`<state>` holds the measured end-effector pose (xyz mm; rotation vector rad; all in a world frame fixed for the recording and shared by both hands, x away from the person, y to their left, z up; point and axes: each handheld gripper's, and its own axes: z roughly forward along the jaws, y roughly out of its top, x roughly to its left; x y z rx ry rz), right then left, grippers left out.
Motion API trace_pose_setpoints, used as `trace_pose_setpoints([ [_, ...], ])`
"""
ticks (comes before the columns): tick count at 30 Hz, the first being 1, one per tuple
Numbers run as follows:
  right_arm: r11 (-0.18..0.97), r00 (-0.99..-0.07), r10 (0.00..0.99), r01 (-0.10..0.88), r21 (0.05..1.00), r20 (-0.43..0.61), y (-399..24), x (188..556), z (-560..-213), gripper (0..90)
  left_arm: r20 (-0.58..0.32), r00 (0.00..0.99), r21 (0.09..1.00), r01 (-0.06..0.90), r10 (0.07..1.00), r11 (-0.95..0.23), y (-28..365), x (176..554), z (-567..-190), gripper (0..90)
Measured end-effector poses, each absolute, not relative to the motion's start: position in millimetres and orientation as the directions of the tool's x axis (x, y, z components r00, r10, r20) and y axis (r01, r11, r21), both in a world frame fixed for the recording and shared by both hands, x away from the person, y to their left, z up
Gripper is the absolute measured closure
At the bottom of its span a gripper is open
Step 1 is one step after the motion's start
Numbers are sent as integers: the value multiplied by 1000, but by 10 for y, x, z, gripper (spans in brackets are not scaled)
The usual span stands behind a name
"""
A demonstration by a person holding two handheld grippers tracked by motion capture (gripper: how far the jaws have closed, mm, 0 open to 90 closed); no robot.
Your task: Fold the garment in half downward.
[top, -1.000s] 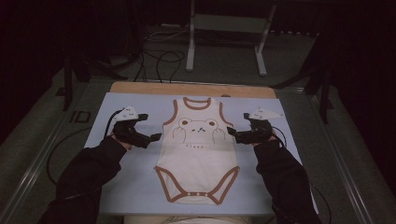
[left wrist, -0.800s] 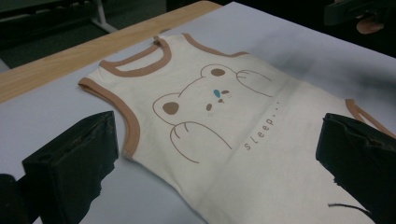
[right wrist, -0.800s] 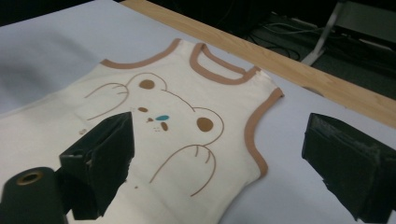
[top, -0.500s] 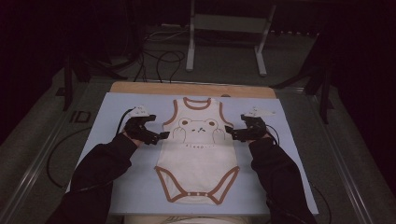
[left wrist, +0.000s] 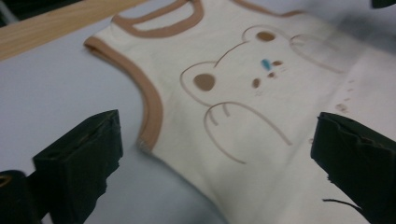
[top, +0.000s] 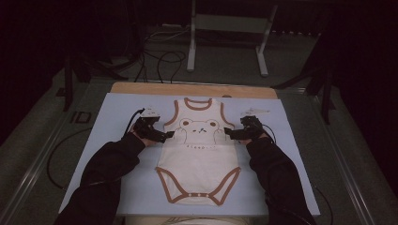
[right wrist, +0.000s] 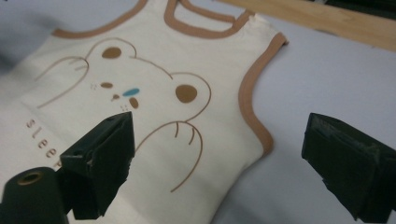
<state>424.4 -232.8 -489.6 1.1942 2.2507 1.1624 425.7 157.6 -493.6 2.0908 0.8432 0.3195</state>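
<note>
A cream baby bodysuit [top: 199, 150] with brown trim and a bear print lies flat on the pale blue mat [top: 112, 117], neck hole at the far end. My left gripper [top: 171, 135] is open at the suit's left side just below the armhole; its jaws straddle the brown-trimmed edge [left wrist: 150, 116]. At the opposite side my right gripper [top: 227, 132] is open too, its jaws standing either side of the right armhole trim [right wrist: 254, 116]. Nothing is pinched in either one.
The mat covers a wooden tabletop [top: 192, 89] whose far edge shows as a bare strip. Beyond it a metal stand [top: 225, 42] and loose cables [top: 159, 58] sit on the dark floor. Bare mat lies left, right and in front of the garment.
Both grippers have moved inward from the mat toward the bodysuit, and now reach its left and right edges. The garment has not shifted.
</note>
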Motion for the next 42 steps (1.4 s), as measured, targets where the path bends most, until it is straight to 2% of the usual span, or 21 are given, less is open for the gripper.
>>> trace_pose_setpoints([
  [6, 319, -581, 809, 559, 765, 87, -2331, 4331, -4963, 164, -84, 721, 730, 514, 688, -450, 1566, 4383, -5046, 156],
  [16, 312, -553, 827, 602, 736, 103, -2335, 4498, -5062, 258, -45, 685, 667, 562, 727, -488, 1530, 4519, -5163, 238],
  [18, 304, -543, 833, 609, 733, 105, -2339, 4514, -5086, 269, -60, 683, 668, 569, 728, -479, 1535, 4544, -5181, 295],
  [21, 295, -533, 839, 614, 732, 109, -2340, 4528, -5104, 276, -80, 685, 664, 578, 724, -473, 1544, 4582, -5212, 326],
  [26, 316, -513, 855, 629, 711, 73, -2324, 4562, -5179, 350, -88, 676, 669, 585, 732, -460, 1544, 4619, -5209, 425],
  [32, 344, -506, 862, 638, 689, 38, -2310, 4585, -5223, 457, -51, 669, 676, 570, 742, -467, 1513, 4636, -5220, 527],
  [37, 367, -516, 857, 633, 682, 18, -2286, 4574, -5215, 575, -45, 668, 674, 569, 743, -471, 1479, 4637, -5219, 572],
  [38, 367, -516, 857, 633, 682, 18, -2286, 4574, -5215, 575, -45, 668, 674, 569, 743, -471, 1479, 4637, -5219, 590],
  [39, 373, -522, 853, 633, 679, 18, -2281, 4574, -5209, 609, -50, 666, 671, 574, 744, -469, 1465, 4635, -5214, 590],
  [42, 384, -537, 843, 630, 675, 23, -2263, 4571, -5202, 706, -58, 665, 666, 581, 744, -467, 1452, 4638, -5207, 667],
])
